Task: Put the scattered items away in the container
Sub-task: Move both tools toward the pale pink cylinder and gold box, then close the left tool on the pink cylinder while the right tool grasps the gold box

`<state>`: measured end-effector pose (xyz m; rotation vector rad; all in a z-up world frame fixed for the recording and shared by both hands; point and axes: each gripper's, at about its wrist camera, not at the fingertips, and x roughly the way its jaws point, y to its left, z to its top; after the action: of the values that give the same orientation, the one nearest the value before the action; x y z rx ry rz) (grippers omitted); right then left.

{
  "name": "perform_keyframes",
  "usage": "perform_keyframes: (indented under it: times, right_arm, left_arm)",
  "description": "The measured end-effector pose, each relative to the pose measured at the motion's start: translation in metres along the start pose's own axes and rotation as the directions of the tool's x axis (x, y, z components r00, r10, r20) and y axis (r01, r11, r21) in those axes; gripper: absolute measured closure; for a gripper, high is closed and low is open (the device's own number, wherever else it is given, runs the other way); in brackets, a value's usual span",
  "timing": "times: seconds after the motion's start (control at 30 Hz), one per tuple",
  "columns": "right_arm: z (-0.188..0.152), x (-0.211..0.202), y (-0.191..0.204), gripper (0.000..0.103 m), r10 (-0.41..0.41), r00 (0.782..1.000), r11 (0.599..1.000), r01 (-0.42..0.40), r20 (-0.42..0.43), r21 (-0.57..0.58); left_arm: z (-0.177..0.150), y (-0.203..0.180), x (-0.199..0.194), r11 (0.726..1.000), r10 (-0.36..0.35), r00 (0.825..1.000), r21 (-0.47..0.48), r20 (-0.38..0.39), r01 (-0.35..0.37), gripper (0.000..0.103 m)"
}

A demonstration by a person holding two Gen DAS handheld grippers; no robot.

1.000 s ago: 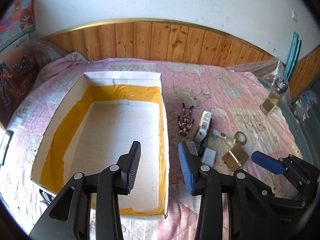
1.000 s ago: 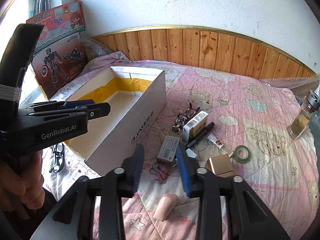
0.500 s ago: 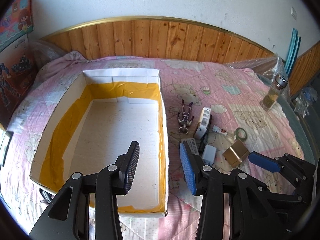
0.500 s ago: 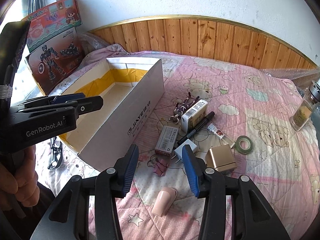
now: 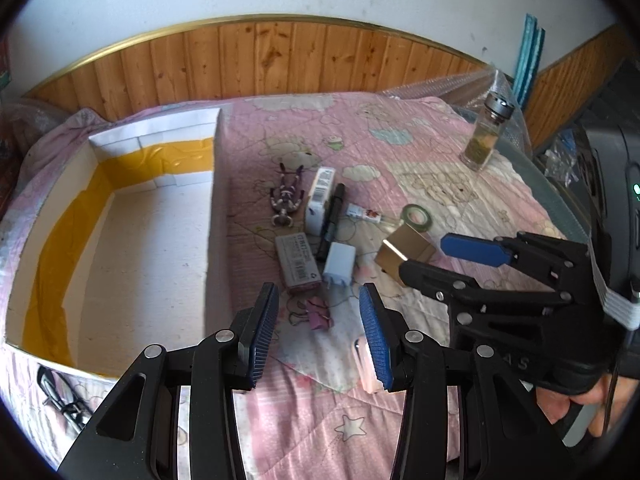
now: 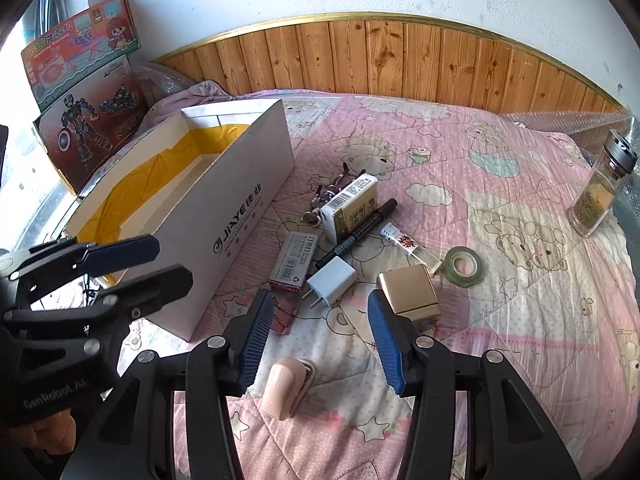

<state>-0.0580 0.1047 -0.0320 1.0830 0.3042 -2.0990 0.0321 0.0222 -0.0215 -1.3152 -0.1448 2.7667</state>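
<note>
The white cardboard box (image 5: pixel 214 200) with yellow lining stands open at the left on the pink bedspread. To its right lie several items: a staple box (image 5: pixel 298 258), a white charger (image 5: pixel 339 262), a pink binder clip (image 5: pixel 320 314), a gold box (image 5: pixel 404 250), a marker (image 5: pixel 334 220) and a green tape roll (image 5: pixel 416 216). My left gripper (image 5: pixel 319 296) hangs open above the binder clip, apart from it. My right gripper (image 6: pixel 320 296) hovers over the charger (image 6: pixel 332 282) and a peach clip (image 6: pixel 284 388); its jaws are opening with nothing gripped.
A glass bottle (image 6: pixel 600 188) stands at the far right near the bed's edge. Toy boxes (image 6: pixel 84 80) lean on the wall behind the white box. Glasses (image 5: pixel 60 396) lie by its near corner. A wooden headboard closes the back.
My left gripper swung right, from over the box's inside to over the scattered items. My right gripper sank closer to the items and its jaws spread wider.
</note>
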Motion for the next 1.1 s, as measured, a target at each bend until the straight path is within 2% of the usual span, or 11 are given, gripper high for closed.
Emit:
perform_keyframes:
  times: [0.13,0.37,0.57,0.63,0.77,0.87,1.0,1.1]
  right_arm:
    - [-0.004,0.007,-0.031,0.052,-0.004,1.000,0.997,0.006,-0.030,0.081]
    - [-0.019,0.024,-0.083,0.052,-0.026,0.994,0.983,0.044,-0.102,0.180]
    - [-0.029,0.045,-0.090,0.050,-0.006,0.988,0.989,0.028,-0.152,0.143]
    - [-0.030,0.052,-0.089,0.042,0.000,0.987,0.993,0.019,-0.160,0.115]
    - [-0.028,0.065,-0.085,0.040,0.006,0.985,0.998,0.006,-0.175,0.068]
    - [-0.024,0.074,-0.083,0.033,-0.006,0.985,0.999,0.013,-0.173,0.038]
    - [-0.017,0.086,-0.083,0.029,0.003,0.984,1.000,0.001,-0.178,0.022]
    - [-0.015,0.094,-0.082,0.029,0.007,0.983,1.000,-0.005,-0.183,0.009]
  left_arm:
    - [-0.010,-0.015,0.016,0.999,-0.047,0.997,0.008,-0.059,0.047,0.058]
    - [-0.027,-0.022,0.053,0.993,-0.109,0.978,-0.060,-0.175,0.100,0.058]
    - [-0.036,-0.021,0.074,0.992,-0.108,0.968,-0.086,-0.227,0.091,0.058]
    - [-0.041,-0.021,0.079,0.993,-0.103,0.964,-0.086,-0.244,0.085,0.058]
    - [-0.051,-0.019,0.091,0.994,-0.089,0.958,-0.085,-0.273,0.068,0.056]
    - [-0.057,-0.019,0.100,0.995,-0.080,0.953,-0.084,-0.293,0.057,0.055]
    - [-0.057,-0.023,0.103,0.998,-0.054,0.960,-0.046,-0.273,0.043,0.054]
    - [-0.055,-0.021,0.104,0.997,-0.062,0.963,-0.058,-0.262,0.049,0.054]
